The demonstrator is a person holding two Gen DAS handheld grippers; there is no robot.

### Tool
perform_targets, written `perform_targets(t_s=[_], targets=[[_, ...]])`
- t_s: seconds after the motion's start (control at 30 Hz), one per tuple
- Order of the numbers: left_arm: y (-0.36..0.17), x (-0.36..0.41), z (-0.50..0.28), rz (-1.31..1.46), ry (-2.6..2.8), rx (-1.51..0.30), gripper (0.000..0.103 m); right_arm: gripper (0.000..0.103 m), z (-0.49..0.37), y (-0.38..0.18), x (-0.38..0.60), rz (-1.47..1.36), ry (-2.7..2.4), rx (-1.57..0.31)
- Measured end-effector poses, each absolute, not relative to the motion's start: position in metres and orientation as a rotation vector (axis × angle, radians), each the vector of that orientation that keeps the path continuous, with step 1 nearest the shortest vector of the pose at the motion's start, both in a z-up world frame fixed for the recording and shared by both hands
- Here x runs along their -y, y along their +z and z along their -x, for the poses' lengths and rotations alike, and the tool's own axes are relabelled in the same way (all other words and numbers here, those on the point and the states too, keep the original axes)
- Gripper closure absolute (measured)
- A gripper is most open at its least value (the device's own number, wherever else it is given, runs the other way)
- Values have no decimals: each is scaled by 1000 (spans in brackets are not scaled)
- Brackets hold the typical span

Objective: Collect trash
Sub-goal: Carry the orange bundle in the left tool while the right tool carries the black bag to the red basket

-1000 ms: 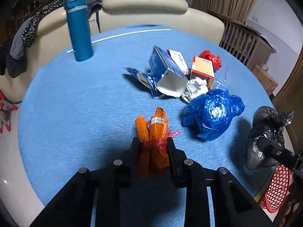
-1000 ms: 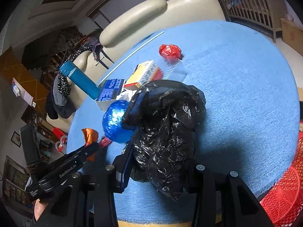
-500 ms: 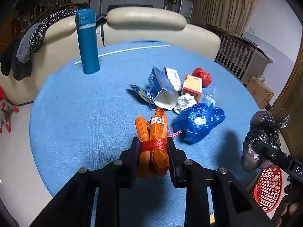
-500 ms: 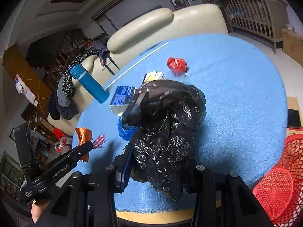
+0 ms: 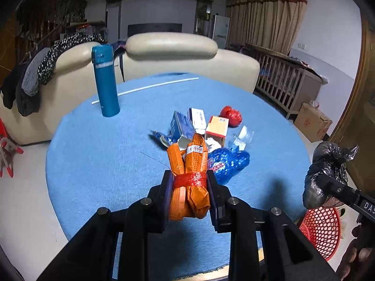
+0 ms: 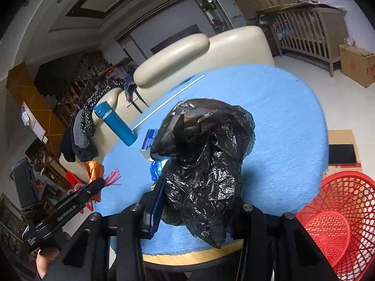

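Observation:
My left gripper [image 5: 189, 182] is shut on an orange wrapper bundle [image 5: 190, 164] tied with red netting, held above the near edge of the round blue table [image 5: 98, 154]. My right gripper [image 6: 198, 194] is shut on a crumpled black plastic bag [image 6: 206, 154], also lifted off the table; the same black bag [image 5: 325, 171] shows at the right of the left wrist view. Left on the table are a blue plastic bag [image 5: 228, 161], a torn blue carton [image 5: 180, 124], an orange-and-white box [image 5: 216, 126] and a red wad [image 5: 232, 116].
A red mesh basket [image 6: 337, 224] stands on the floor by the table's near right edge. A tall blue flask [image 5: 105, 82] and a white rod [image 5: 145, 89] are at the table's far side. A cream sofa [image 5: 171, 49] stands behind, a cardboard box [image 5: 313, 123] at right.
Both grippers have risen and pulled back from the table with their loads still held. The table's trash pile looks farther away, and the red basket has come into the right wrist view.

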State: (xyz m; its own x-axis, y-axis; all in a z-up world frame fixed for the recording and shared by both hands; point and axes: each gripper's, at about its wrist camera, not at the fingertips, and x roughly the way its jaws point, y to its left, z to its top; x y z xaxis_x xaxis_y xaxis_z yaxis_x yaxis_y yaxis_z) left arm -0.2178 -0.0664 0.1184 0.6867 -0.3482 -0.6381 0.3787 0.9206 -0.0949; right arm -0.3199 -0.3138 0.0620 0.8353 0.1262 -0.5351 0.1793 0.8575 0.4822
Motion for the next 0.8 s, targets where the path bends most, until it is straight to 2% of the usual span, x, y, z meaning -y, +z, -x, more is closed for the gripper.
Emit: perform_targets(t_s=[0.4,0.8], targets=[[127,80,230,-68,-451,-671,74,57,365,62,345,-576,-107,-562],[135,132,253,-138,-581,-660,74,57,433,60,405,-571,-258,-533]])
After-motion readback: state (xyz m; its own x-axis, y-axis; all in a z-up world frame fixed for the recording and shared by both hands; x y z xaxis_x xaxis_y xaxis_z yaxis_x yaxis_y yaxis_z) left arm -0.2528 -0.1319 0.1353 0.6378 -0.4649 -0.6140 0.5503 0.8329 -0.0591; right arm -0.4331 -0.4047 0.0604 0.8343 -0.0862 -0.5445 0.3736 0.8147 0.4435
